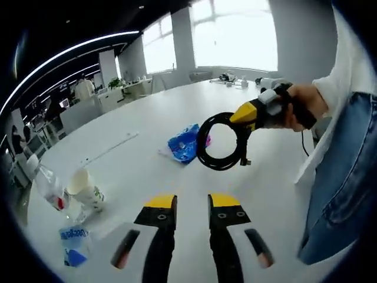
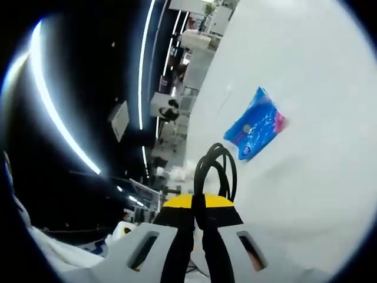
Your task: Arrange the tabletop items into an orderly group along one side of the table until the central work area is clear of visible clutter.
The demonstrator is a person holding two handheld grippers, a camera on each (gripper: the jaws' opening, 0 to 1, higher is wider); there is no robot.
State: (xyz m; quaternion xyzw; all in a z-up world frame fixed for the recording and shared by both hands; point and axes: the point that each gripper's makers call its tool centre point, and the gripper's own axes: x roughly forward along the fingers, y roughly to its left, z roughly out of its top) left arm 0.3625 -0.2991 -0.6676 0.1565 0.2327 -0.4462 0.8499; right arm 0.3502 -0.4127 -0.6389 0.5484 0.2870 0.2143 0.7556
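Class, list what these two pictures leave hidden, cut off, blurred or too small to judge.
1. Blue packet: print too small to read in either view.
2. Black cable: in the right gripper view its held part is hidden inside the shut right claw.
3. Bottle and cup: distorted at the left gripper view's edge; contents unclear.
4. Blue-labelled pack: partly cut by the rim.

One coiled black cable (image 1: 222,141), one blue packet (image 1: 185,143), one clear bottle (image 1: 50,187), one paper cup (image 1: 86,188) and one blue-and-white pack (image 1: 75,244) are on show, along with two grippers.
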